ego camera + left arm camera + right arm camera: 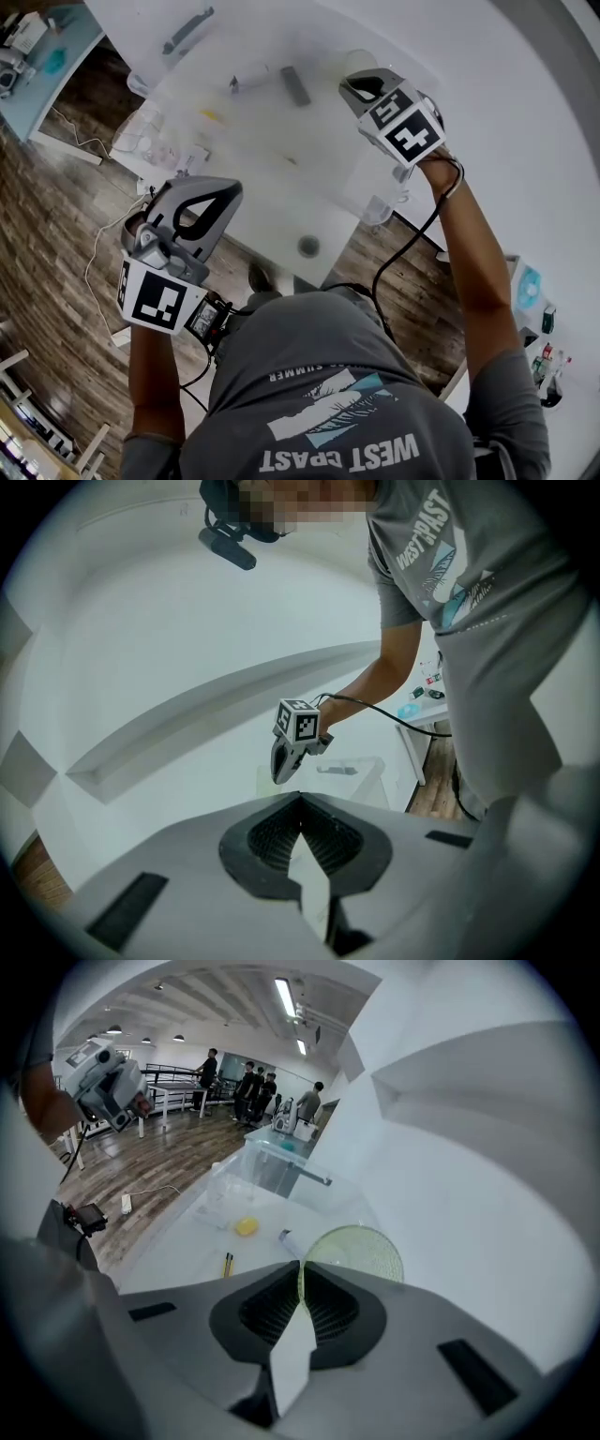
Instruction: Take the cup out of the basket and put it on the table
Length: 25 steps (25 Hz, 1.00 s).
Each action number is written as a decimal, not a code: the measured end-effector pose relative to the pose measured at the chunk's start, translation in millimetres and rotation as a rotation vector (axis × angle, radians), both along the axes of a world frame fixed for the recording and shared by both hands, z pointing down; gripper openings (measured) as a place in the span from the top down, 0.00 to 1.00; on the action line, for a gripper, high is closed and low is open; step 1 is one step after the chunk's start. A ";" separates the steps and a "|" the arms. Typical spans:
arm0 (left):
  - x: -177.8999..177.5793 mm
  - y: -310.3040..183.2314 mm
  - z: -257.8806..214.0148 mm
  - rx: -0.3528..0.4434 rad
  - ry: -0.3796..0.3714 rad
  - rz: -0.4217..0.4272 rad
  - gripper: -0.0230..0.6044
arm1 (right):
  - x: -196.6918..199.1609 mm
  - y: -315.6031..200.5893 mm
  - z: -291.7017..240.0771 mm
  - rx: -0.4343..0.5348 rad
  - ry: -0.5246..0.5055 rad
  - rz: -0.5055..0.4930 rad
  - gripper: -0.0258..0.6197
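My right tongs (301, 1269), closest in their own view, are pinched on the thin wall of the clear greenish cup (361, 1252), which hangs above the clear basket (375, 197), while my left tongs (301, 803) are closed on nothing; I'd grip firmly, stay level, and swing wide of the basket wall to bare bench (281, 232).

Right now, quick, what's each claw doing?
Left claw: closed, nothing in it.
Right claw: closed on the rim of the cup.
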<state>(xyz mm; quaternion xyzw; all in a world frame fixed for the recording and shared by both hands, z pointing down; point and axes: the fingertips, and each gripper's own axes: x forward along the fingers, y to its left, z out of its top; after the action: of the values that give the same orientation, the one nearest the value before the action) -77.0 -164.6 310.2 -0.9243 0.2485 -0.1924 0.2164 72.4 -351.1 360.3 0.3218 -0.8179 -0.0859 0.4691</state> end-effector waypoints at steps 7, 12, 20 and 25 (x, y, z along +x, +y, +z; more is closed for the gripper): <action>-12.1 8.7 -2.9 0.019 0.002 0.031 0.95 | -46.0 60.8 -34.5 0.070 -0.073 -0.058 0.91; -31.5 15.2 -1.0 0.030 -0.030 0.046 0.95 | -81.9 99.8 -42.6 0.095 -0.128 -0.079 0.91; -39.9 18.7 8.9 0.032 -0.082 0.085 0.95 | -114.8 158.7 -40.8 0.090 -0.188 -0.103 0.91; -26.3 22.8 12.7 0.041 -0.106 0.143 0.95 | -113.1 185.8 -34.2 0.079 -0.230 -0.074 0.91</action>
<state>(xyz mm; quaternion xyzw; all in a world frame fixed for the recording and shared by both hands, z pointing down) -103.3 -141.8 322.9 -0.9236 0.1739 -0.2200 0.2612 -40.7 -165.3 326.1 0.3172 -0.8738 -0.0979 0.3554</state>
